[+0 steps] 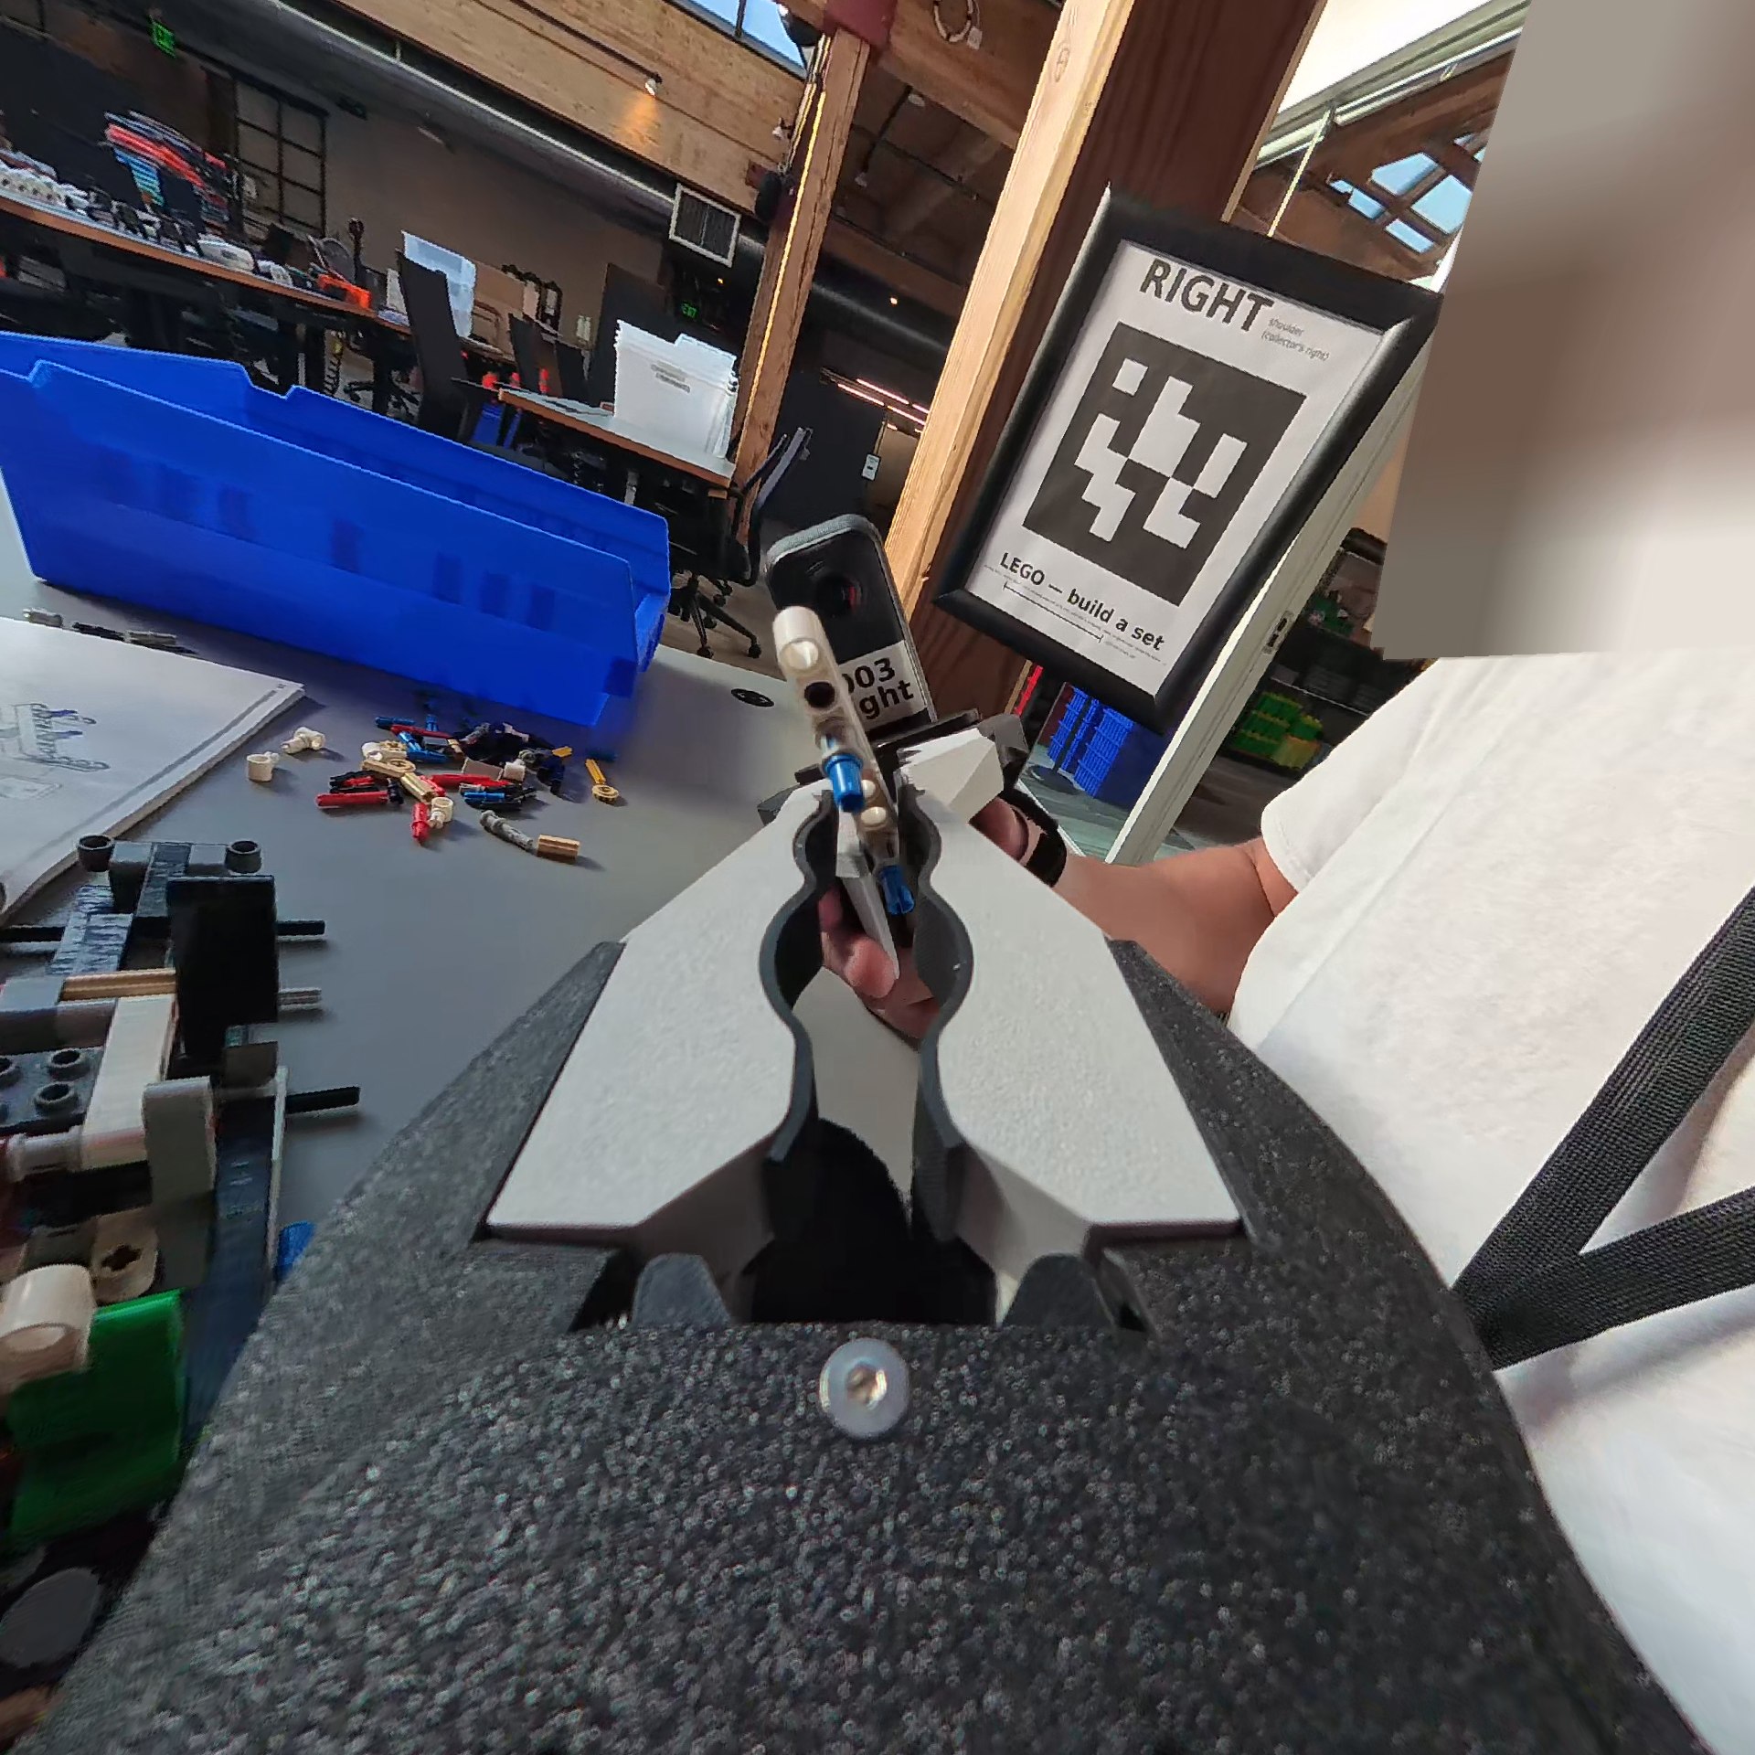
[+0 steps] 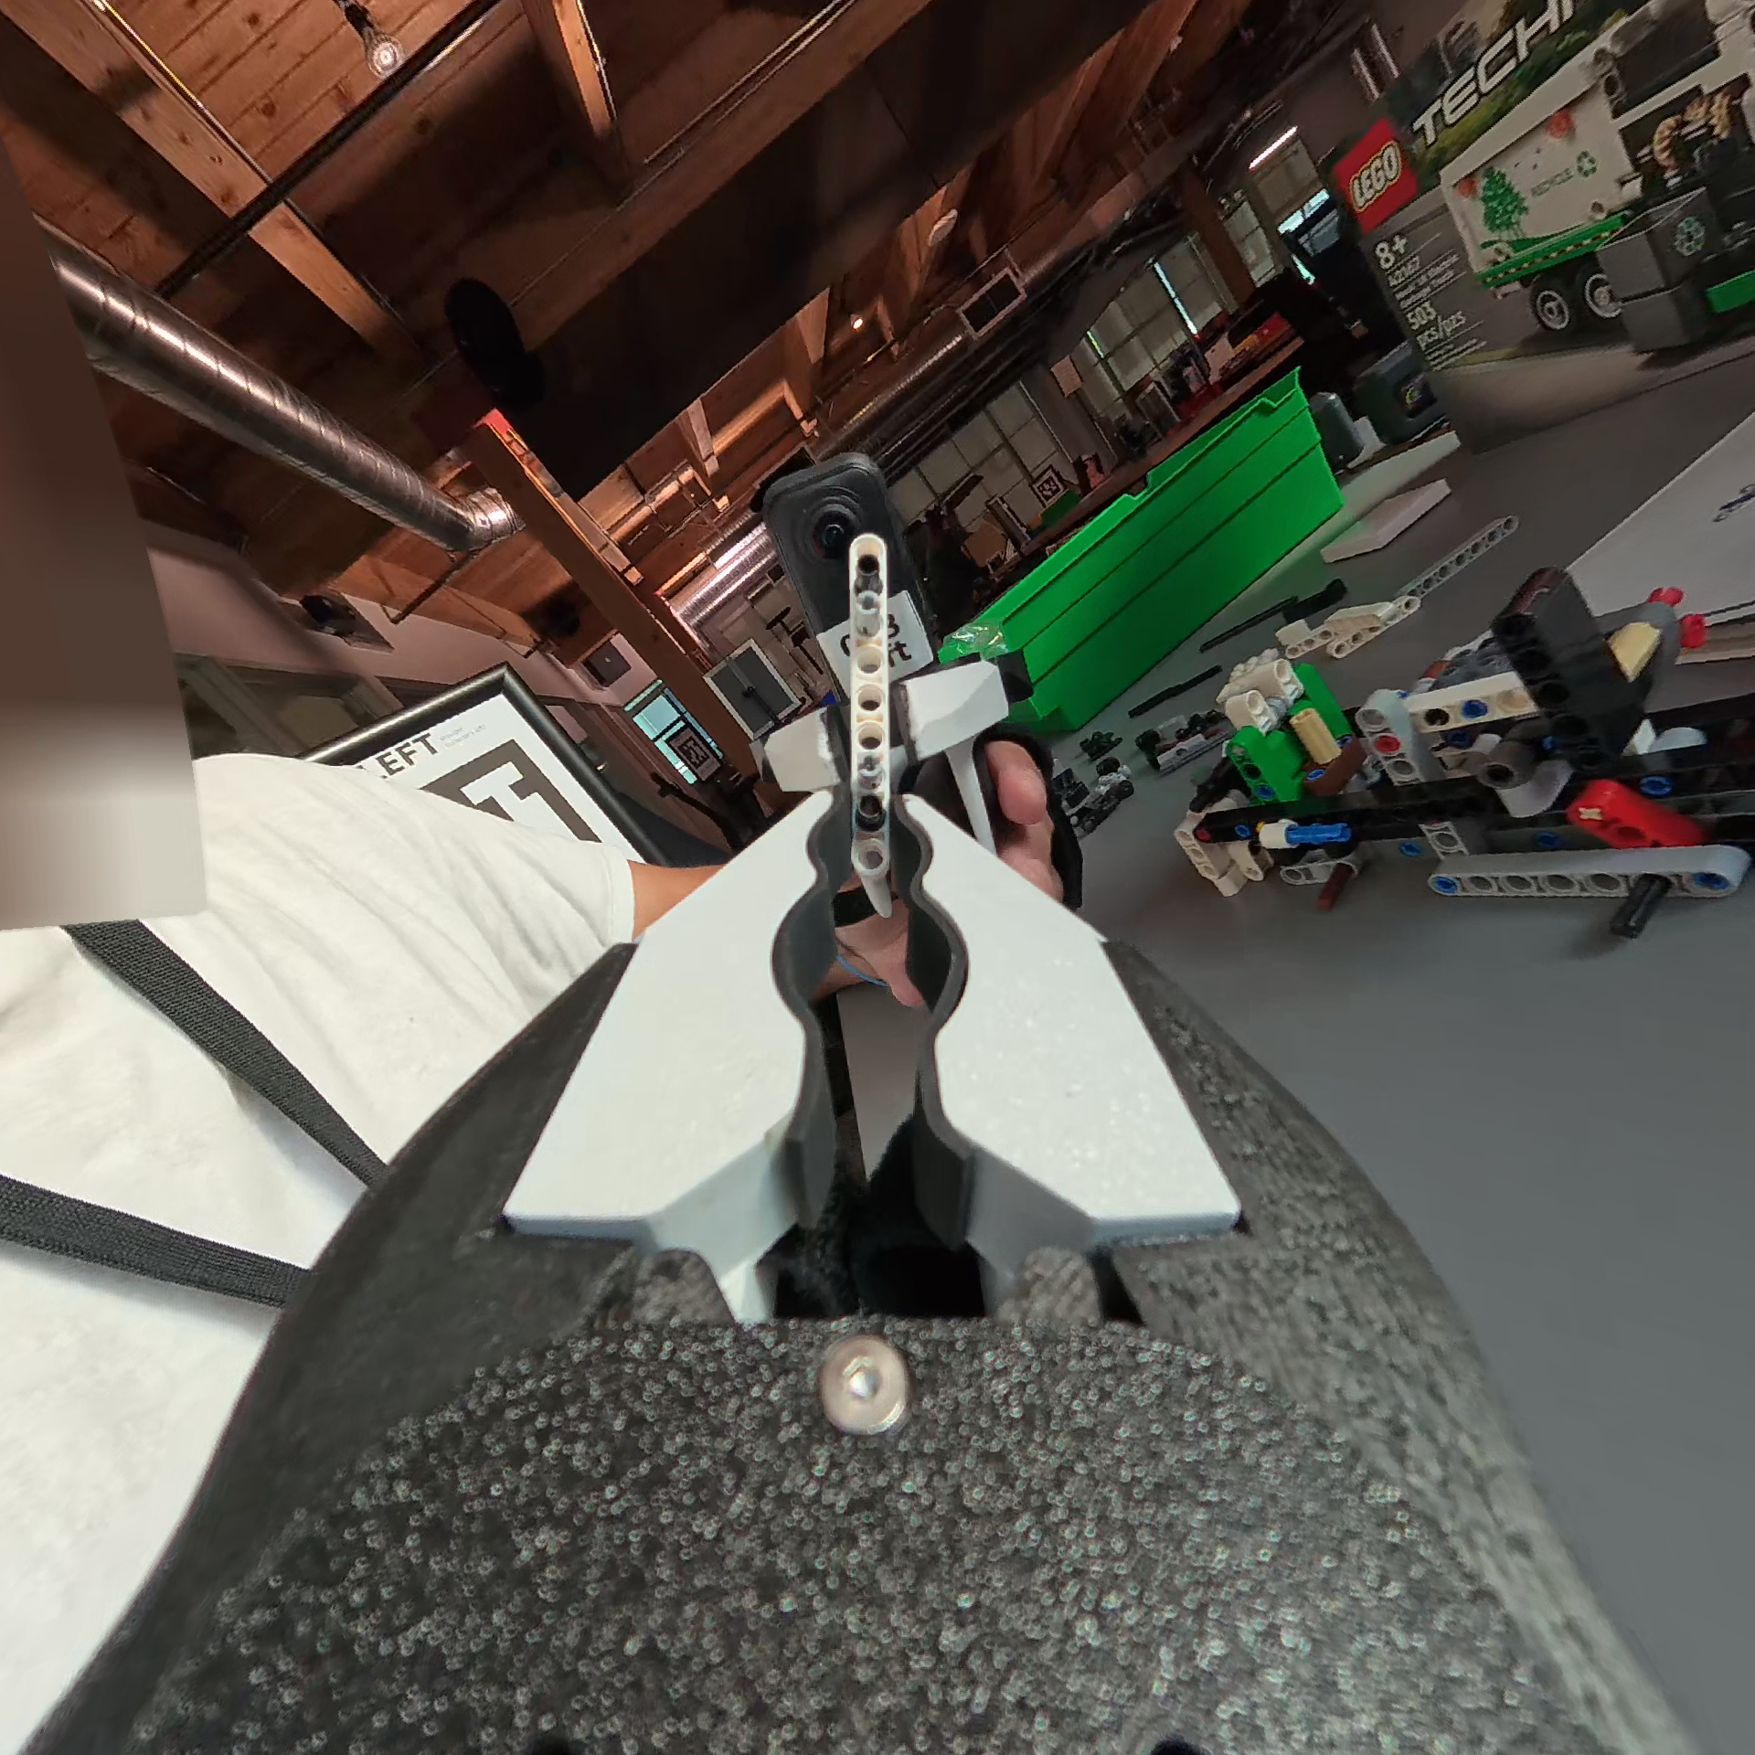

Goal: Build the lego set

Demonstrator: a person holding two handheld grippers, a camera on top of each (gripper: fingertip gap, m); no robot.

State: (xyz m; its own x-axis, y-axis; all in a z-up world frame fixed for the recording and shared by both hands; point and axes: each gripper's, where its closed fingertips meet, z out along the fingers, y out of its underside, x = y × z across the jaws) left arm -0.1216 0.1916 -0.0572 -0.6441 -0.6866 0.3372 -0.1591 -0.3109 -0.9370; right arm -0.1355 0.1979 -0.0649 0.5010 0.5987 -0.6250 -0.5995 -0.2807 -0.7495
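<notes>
A white holed beam (image 1: 824, 698) with two blue pins (image 1: 840, 781) stands upright in the air between my two grippers, which face each other tip to tip. My left gripper (image 1: 859, 831) is shut on its lower part. My right gripper (image 2: 869, 840) is shut on the same beam (image 2: 867, 655) at its bottom end. The right gripper's white fingers (image 1: 950, 771) show just behind the beam in the left wrist view. The part-built truck chassis (image 2: 1481, 798) lies on the grey table to the right; it also shows in the left wrist view (image 1: 142, 1045).
A pile of loose pins and axles (image 1: 446, 771) lies beside an open instruction booklet (image 1: 114, 731) and a blue bin (image 1: 332, 532). A green bin (image 2: 1168, 570), the set's box (image 2: 1567, 218) and loose beams (image 2: 1349, 622) stand farther off. A framed marker sign (image 1: 1178, 456) is close behind. Only a small space, under 4 cm, lies between the two pairs of fingers.
</notes>
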